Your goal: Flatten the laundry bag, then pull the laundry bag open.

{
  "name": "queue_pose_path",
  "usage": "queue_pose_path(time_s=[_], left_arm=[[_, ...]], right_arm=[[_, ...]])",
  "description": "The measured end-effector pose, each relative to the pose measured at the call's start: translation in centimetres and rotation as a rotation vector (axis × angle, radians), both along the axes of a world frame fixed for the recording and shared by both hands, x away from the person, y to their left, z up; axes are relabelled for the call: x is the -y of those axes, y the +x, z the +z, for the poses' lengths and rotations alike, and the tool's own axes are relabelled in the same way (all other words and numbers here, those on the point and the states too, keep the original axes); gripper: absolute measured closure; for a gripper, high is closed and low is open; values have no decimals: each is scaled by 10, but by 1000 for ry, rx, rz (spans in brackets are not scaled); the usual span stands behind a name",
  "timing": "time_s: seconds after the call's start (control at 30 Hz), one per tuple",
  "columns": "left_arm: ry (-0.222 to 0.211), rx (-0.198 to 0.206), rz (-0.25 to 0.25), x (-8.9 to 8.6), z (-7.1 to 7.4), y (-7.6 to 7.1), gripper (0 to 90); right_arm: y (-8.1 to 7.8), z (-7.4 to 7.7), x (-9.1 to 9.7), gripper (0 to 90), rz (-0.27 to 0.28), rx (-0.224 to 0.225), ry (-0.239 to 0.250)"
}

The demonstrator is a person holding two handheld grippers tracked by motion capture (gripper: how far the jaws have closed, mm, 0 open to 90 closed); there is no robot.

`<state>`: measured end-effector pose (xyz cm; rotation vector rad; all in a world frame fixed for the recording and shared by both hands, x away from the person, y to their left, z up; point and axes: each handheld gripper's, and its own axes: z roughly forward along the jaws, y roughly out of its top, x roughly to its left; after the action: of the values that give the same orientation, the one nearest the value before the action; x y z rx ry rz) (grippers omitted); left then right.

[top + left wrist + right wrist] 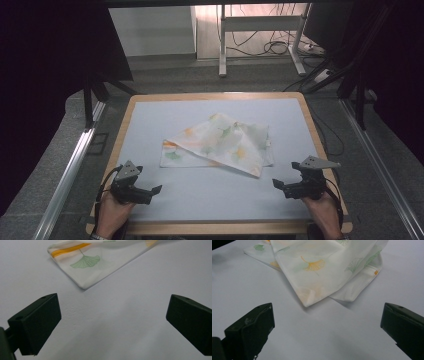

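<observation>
The left tongs [159, 189] and right tongs [276, 184] are held released, jaws spread wide, low over the desk [210, 200] near its front edge, with nothing between them. A folded white cloth [220, 145] printed with green and orange ginkgo leaves is seen at the desk's centre, well apart from both. An orange stripe [68, 250] is revealed in the left gripper view; a layered corner [308, 301] in the right. Cables [272, 47] lie on the floor beyond.

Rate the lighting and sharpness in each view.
High view: table evenly lit, surroundings dark, slightly soft. Left gripper view: cloth crisp, faint shadow under its corner. Right gripper view: cloth sharp, soft shadow beneath its folds, jaws dark and a bit blurred.
</observation>
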<state>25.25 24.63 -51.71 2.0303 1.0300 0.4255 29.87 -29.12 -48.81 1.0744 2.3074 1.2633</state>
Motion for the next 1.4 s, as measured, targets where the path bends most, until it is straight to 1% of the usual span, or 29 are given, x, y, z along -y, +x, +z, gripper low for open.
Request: queue_pose_path(time_s=[0.17, 0.3, 0.37, 0.5, 0.6, 0.73, 0.9, 1.0, 1.17, 1.3, 1.33, 1.4], left_arm=[[-19, 8, 2, -2, 0, 1, 0], [-26, 7, 0, -2, 0, 1, 0], [-23, 3, -3, -1, 0, 1, 0], [-21, 7, -14, 2, 0, 1, 0], [-22, -2, -17, 3, 0, 1, 0], [-14, -2, -13, 4, 1, 1, 0], [-11, -12, -3, 5, 1, 1, 0], [-10, -15, -5, 5, 1, 1, 0], [11, -25, -15, 9, 0, 2, 0], [-2, -33, -15, 10, 1, 3, 0], [-20, -38, -13, 10, 2, 4, 0], [-24, -37, -8, 10, 2, 5, 0]], right_arm=[[-2, 1, -3, 0, -10, 21, -31], [-2, 1, -4, 0, -7, 14, -42], [-2, 0, -5, 0, -3, 9, -46], [-2, 0, -5, 0, -2, 14, -52], [-2, 0, -6, 0, -7, 14, -53], [-2, 0, -6, 0, -11, 12, -55], [-2, 0, -6, 0, -12, 12, -56], [-3, 1, -7, 0, -14, 17, -59], [-3, 1, -6, 0, -25, 27, -69], [-2, 1, -7, 0, -27, 25, -74], [-3, 1, -7, 0, -28, 24, -80], [-3, 1, -7, 0, -28, 27, -86]])
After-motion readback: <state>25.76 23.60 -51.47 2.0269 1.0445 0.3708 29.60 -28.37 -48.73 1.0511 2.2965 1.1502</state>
